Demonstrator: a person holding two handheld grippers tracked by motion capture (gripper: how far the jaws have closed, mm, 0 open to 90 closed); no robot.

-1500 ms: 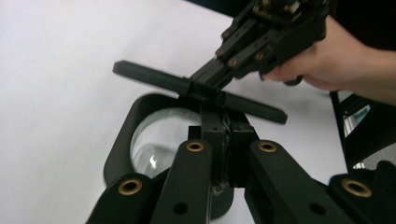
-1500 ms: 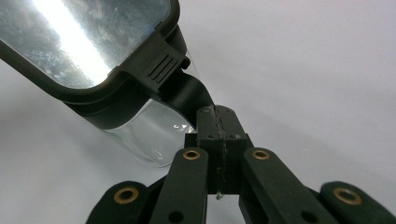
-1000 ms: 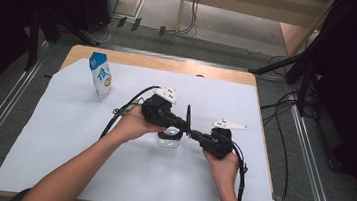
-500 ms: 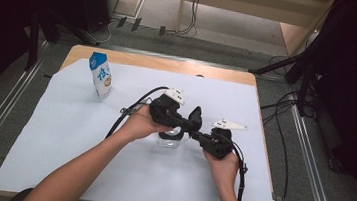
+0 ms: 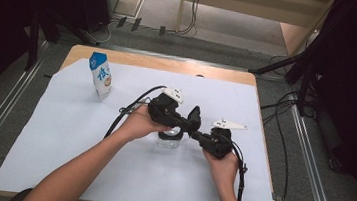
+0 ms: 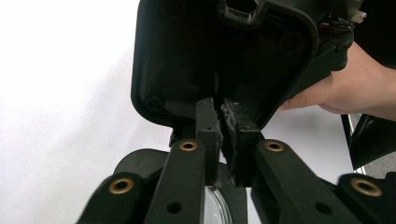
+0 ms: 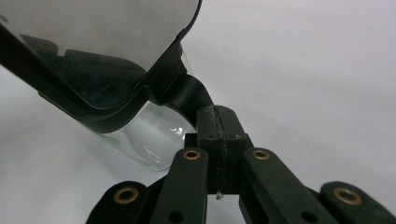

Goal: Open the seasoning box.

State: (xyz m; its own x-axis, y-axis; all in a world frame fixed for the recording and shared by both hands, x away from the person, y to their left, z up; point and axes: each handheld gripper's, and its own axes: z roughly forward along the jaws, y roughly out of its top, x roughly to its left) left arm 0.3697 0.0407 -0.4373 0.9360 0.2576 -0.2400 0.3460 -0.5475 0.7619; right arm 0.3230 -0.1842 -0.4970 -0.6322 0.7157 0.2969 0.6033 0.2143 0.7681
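Two grippers meet over one small glass jar (image 5: 168, 141) that stands near the middle of the white sheet (image 5: 62, 138) covering the table, between the person's hands. The jar is low, round and clear, with a black ring at its mouth. A black-framed lid (image 5: 194, 116) stands tilted up above that rim. In the right gripper view the lid (image 7: 93, 109) shows a rounded corner and a pale, cloudy panel inside its dark frame. The jar's clear wall (image 7: 144, 137) curves just beneath it, catching a few highlights.

The right gripper (image 5: 198, 134) comes in from the right, low over the sheet. In its own view its jaws (image 7: 217, 122) are pressed together on a black arm that runs out from the lid's frame — no gap shows between the pads.

The left gripper (image 5: 188, 125) reaches in from the left, above the jar. Its jaws have just been opening a little. In the left gripper view (image 6: 223, 126) a thin slit separates the worn pads, and I can make out nothing gripped between them. A sliver of the jar's glass (image 6: 215, 205) shows low between the jaw arms, and the other gripper's black body sits close ahead with a hand behind it.

A blue-and-white milk carton (image 5: 100, 74) stands upright at the sheet's far left — well apart from the jar.
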